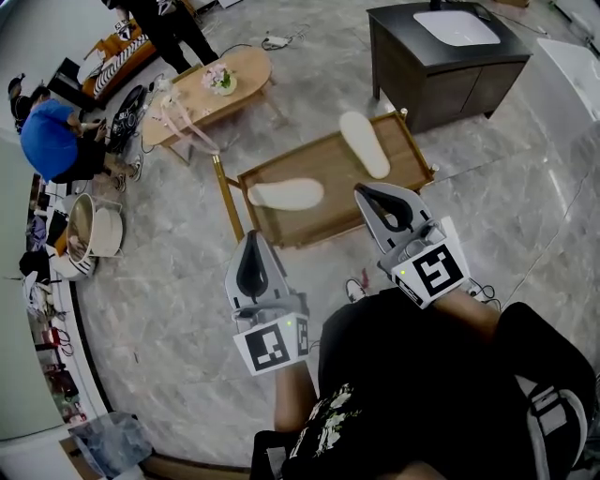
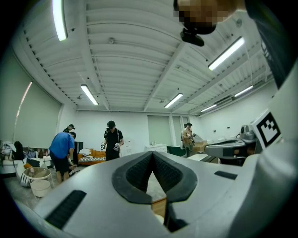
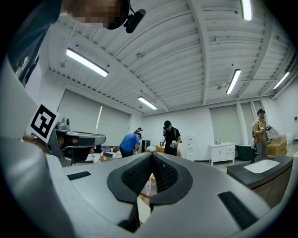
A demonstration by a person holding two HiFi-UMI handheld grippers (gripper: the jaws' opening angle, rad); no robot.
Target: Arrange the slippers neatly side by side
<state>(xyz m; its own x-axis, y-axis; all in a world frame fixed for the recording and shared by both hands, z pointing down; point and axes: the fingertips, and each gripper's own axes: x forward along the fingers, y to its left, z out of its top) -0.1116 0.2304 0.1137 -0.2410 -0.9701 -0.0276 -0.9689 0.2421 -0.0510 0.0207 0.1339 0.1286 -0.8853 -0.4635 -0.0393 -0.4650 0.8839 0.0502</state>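
- Near slipper [image 1: 286, 194]: flat, white, long oval sole shape. It lies crosswise on the left part of the table [image 1: 323, 225].
- Far slipper [image 1: 364, 143]: same white oval, set on a diagonal toward the table's far right corner.
- The two slippers are apart and at an angle to each other, not side by side.
- Table: low, rectangular, brown wood with a raised rim.
- Left gripper [image 1: 253, 242]: grey shell, marker cube at the back, near the table's near left edge. Its jaws are together with nothing in them.
- Right gripper [image 1: 373, 193]: same build, tips over the table's near right edge. Its jaws are also together and empty.
- Left gripper view: black ribbed pads [image 2: 139, 174] meet at the tip and leave a diamond-shaped hollow behind it.
- Floor [image 1: 187, 309]: glossy grey marble tile.
- Cabinet [image 1: 441, 84], far right: dark wood with a white sink [image 1: 457, 28] on top.
- Oval table [image 1: 187, 98], far left: light wood.
- Only the gripper views show the ribbed white ceiling [image 2: 130, 56], the strip lights [image 2: 226, 53] and a standing person [image 2: 111, 142].
- Only the head view shows the slippers whole.
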